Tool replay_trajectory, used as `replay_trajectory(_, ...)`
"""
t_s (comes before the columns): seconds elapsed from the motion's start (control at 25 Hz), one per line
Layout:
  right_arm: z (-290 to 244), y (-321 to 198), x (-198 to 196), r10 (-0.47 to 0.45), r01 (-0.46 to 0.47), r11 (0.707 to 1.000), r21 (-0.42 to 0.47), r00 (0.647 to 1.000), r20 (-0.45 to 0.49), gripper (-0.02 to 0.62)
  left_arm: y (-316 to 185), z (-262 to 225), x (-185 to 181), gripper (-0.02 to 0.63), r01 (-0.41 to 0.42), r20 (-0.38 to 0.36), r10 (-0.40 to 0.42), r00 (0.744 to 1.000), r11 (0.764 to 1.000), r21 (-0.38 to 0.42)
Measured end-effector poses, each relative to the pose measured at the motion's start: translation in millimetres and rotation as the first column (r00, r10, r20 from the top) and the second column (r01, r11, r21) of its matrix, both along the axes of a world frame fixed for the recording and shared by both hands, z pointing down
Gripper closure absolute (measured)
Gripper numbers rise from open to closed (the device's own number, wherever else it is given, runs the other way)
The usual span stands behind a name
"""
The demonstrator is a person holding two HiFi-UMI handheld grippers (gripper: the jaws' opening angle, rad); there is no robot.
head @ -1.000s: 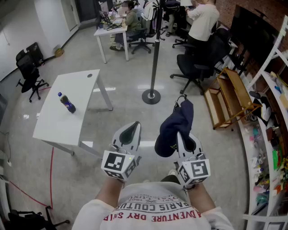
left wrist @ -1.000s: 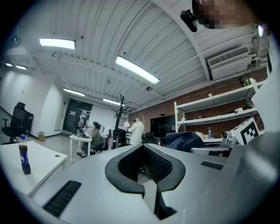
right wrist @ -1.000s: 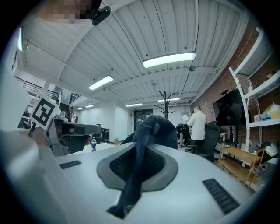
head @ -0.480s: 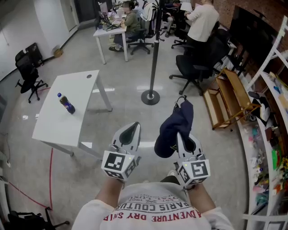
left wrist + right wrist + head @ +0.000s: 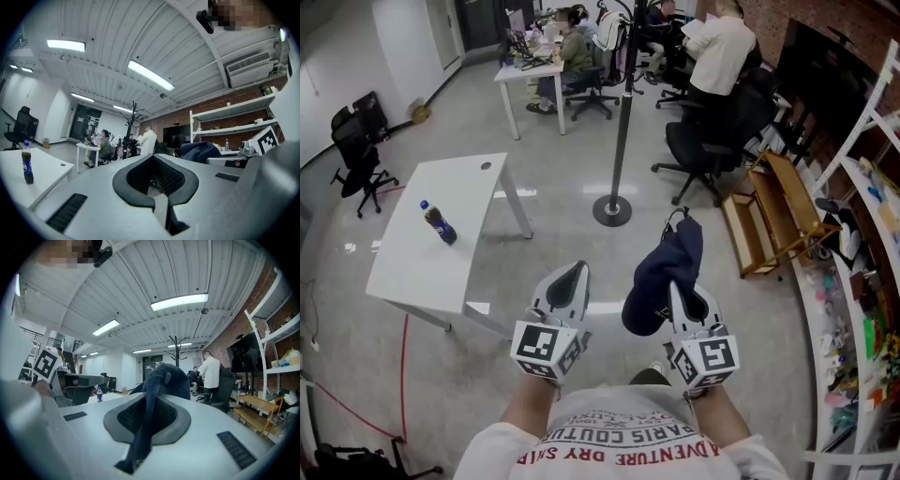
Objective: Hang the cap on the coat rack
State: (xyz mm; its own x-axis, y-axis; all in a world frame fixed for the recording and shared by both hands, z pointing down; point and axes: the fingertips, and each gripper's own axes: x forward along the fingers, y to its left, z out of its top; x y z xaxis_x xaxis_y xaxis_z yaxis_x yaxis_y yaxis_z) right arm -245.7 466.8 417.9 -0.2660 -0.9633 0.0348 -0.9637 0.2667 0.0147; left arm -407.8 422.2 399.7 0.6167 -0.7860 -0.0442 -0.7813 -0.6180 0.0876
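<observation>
1. The right gripper (image 5: 680, 295) points level, and its jaws are closed tight on a fold of the dark cap (image 5: 661, 272). The rest of the cap bunches up past the jaw tips and sags a little to their left.
2. The cap's strap end sticks up at the far side, away from the hand. From the right gripper view the cloth runs as a narrow band straight down the middle of the jaws.
3. The left gripper (image 5: 567, 277) is just beside the right one, at the same height. Its jaw tips are together with nothing between them, so it looks idle for this job.
4. The coat rack (image 5: 622, 112) stands ahead of both grippers and well apart from them, across bare floor. Its pole is upright, so its long axis crosses the level line of the jaws.
5. In the right gripper view the rack's hooks (image 5: 177, 339) show above the top of the cap. The hooks seem to sit higher than the gripper does.
6. Neither gripper is clearly nearer the rack. The right one has the cap, so the move falls to it.
7. The next step likely calls for walking forward and then lifting the cap up onto a hook.
8. A white table (image 5: 412, 272) with a bottle (image 5: 439, 223) lies off to the left of the left gripper, clear of the path.
</observation>
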Motion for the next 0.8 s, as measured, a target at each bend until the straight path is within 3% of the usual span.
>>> replay_trajectory(0.24, 2, -24, 10, -0.019, 0.019, 1.0, -0.011, 1.0, 0.01, 0.575, -17, 5, 13, 0.601, 0.01, 0.03, -0.01, 1.0, 1.0, -0.004)
replay_trajectory(0.48, 3, -65, 46, -0.052, 0.052, 0.999, -0.011, 0.998, 0.02, 0.575, -57, 5, 45, 0.6, 0.054, 0.022, -0.054, 0.998, 0.998, -0.017)
replay_trajectory(0.64, -4, -100, 86, -0.082, 0.082, 0.997, 0.0, 0.996, 0.033, 0.575, -93, 4, 81, 0.601, 0.085, -0.008, -0.085, 0.996, 0.995, -0.044)
replay_trajectory(0.8, -18, -137, 136, -0.131, 0.13, 0.991, 0.026, 0.991, 0.019, 0.575, -127, -2, 140, 0.601, 0.084, -0.018, -0.085, 0.996, 0.995, -0.053)
